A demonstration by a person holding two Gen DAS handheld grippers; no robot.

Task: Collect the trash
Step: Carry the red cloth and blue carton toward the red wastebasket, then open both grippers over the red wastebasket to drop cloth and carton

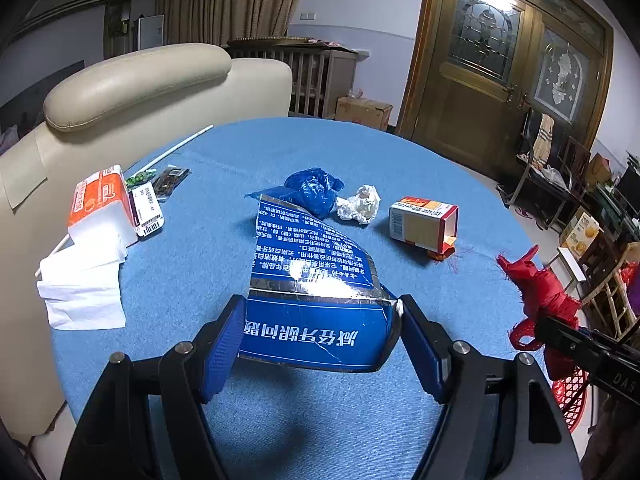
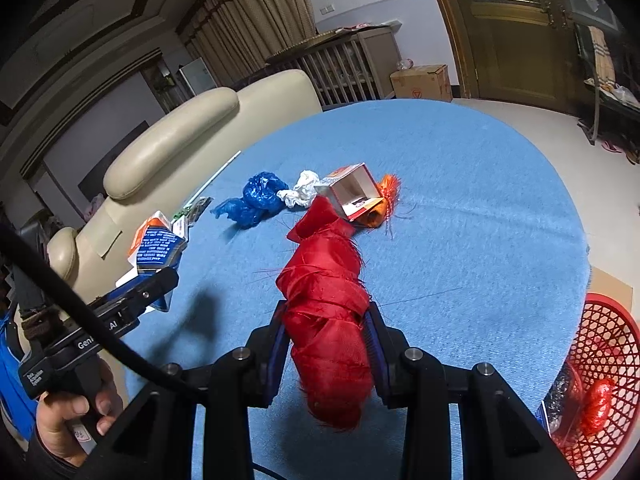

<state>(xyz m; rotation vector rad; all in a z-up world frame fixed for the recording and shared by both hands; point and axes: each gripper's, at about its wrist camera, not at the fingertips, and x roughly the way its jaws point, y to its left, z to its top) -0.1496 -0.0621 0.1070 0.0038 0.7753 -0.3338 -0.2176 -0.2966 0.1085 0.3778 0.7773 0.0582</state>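
Observation:
My left gripper (image 1: 320,340) is shut on a flattened blue carton (image 1: 312,280) with white print, held above the blue tablecloth (image 1: 320,432); it bends up between the pads. My right gripper (image 2: 328,344) is shut on a red wrapped bundle of ribbon (image 2: 324,280), which sticks out forward over the table. On the cloth lie a crumpled blue plastic bag (image 1: 314,192), a white paper wad (image 1: 360,204), a small open carton (image 1: 424,224) and an orange frayed scrap (image 2: 386,196). A red mesh basket (image 2: 600,360) stands off the table's edge at lower right in the right wrist view, with trash inside.
An orange and white tissue pack (image 1: 102,204), loose tissues (image 1: 84,288), small wrappers (image 1: 172,180) and a white stick (image 1: 176,148) lie at the table's left. A beige sofa (image 1: 140,80) borders that side. A person's hand (image 2: 76,420) grips the left tool's handle.

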